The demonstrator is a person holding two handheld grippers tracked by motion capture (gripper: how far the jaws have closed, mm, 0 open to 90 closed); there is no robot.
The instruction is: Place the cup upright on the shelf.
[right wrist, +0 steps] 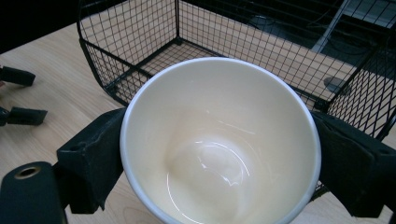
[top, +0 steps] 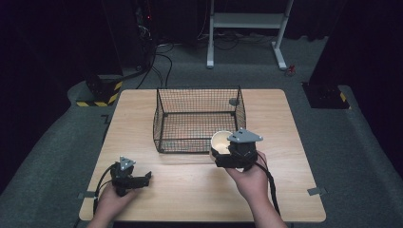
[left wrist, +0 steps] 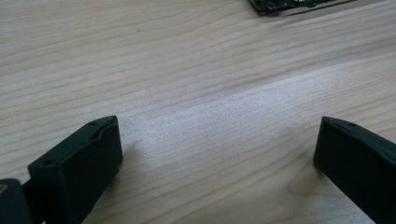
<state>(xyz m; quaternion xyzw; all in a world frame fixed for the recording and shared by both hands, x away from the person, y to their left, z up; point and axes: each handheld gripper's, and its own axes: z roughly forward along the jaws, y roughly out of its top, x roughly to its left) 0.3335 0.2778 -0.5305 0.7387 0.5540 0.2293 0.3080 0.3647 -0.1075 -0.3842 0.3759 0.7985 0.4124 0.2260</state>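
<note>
Bench (top: 199, 190) bare in front. Wire basket (top: 199, 118) empty, open-topped. Cream cup (right wrist: 219, 144) clamped by right gripper (top: 233, 154) just outside the basket's near wall; lift clear of rim before lowering. Left gripper (left wrist: 215, 154) spread, idle.

One cream cup (right wrist: 219, 140), one wire basket (top: 199, 118), two tools, one table (top: 285, 190).

Cup (right wrist: 219, 144) bottom rim cut off by the lower edge in the right claw view, its outer wall hidden behind both jaws. Wire basket (left wrist: 299, 4) just a cropped, blurred corner in the left claw view. Small dark round thing (top: 233, 101) behind the basket mesh too small to tell.
</note>
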